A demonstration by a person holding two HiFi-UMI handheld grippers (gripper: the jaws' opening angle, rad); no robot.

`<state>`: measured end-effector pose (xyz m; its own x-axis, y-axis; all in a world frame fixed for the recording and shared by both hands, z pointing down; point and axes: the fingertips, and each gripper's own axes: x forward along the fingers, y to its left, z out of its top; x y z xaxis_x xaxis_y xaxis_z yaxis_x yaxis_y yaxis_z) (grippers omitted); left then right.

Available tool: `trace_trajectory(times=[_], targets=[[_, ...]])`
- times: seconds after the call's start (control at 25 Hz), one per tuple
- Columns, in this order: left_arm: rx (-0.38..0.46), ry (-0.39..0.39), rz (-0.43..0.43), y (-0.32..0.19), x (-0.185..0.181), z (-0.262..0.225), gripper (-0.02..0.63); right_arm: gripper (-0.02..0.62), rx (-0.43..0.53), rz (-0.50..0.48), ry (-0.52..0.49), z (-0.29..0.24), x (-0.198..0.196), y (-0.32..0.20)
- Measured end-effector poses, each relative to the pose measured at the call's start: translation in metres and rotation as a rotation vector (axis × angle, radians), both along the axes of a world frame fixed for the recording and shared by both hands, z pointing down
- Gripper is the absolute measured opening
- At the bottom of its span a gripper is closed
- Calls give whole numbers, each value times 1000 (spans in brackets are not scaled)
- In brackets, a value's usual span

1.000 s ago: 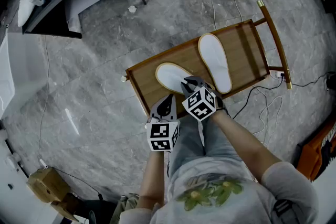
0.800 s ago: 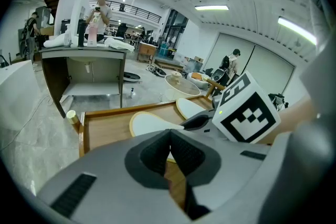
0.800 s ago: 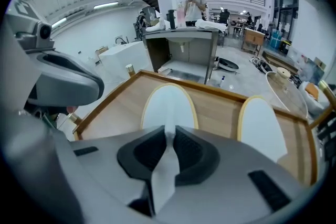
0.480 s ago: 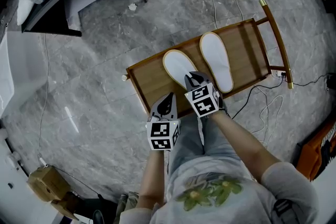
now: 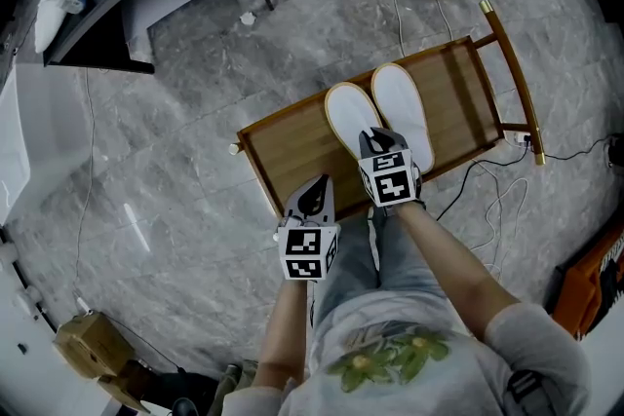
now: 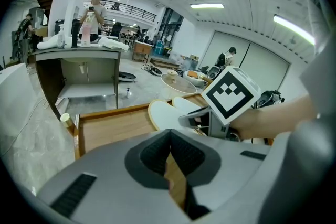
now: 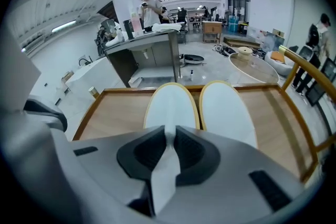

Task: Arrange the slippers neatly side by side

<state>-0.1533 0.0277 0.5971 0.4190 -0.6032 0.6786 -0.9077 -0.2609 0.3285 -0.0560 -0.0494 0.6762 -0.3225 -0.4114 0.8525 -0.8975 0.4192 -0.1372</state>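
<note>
two white slippers lie on a low wooden surface [image 5: 285, 149] [image 7: 113, 113] on the grey stone floor [image 5: 175, 180], toes toward its far edge, heels toward its near edge. the held slipper [image 5: 351, 115] [image 7: 170, 105] sits about mid-length of the surface, with the second slipper [image 5: 402, 107] [image 7: 227, 107] just beside it toward the right end, the two roughly parallel. the right hand-held gripper [image 5: 375, 139] [image 7: 169, 147] is clamped narrow on the held slipper's heel at the near edge. the left hand-held gripper [image 5: 314, 186] [image 6: 169, 157] hangs over the near edge toward the left corner, jaws together and empty, bare wood showing beneath.
</note>
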Motion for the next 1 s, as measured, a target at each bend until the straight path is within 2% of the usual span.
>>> trace_trajectory(times=[0.16, 0.4, 0.52, 0.68, 0.8, 1.0], targets=[[-1, 2, 8, -1, 3, 0, 15, 51, -19, 59, -14, 1, 6, -3], [-5, -2, 13, -1, 8, 2, 15, 58, -30, 69, -26, 4, 7, -3], [-1, -10, 15, -4, 10, 0, 15, 100, -35, 52, -38, 3, 5, -3], [17, -19, 23, -7, 11, -17, 15, 201, -64, -17, -34, -2, 2, 3], [39, -27, 25, -11, 13, -31, 15, 213, -52, -41, -37, -16, 6, 4], [58, -16, -5, -12, 15, -52, 15, 221, -25, -45, -120, -58, 12, 3]])
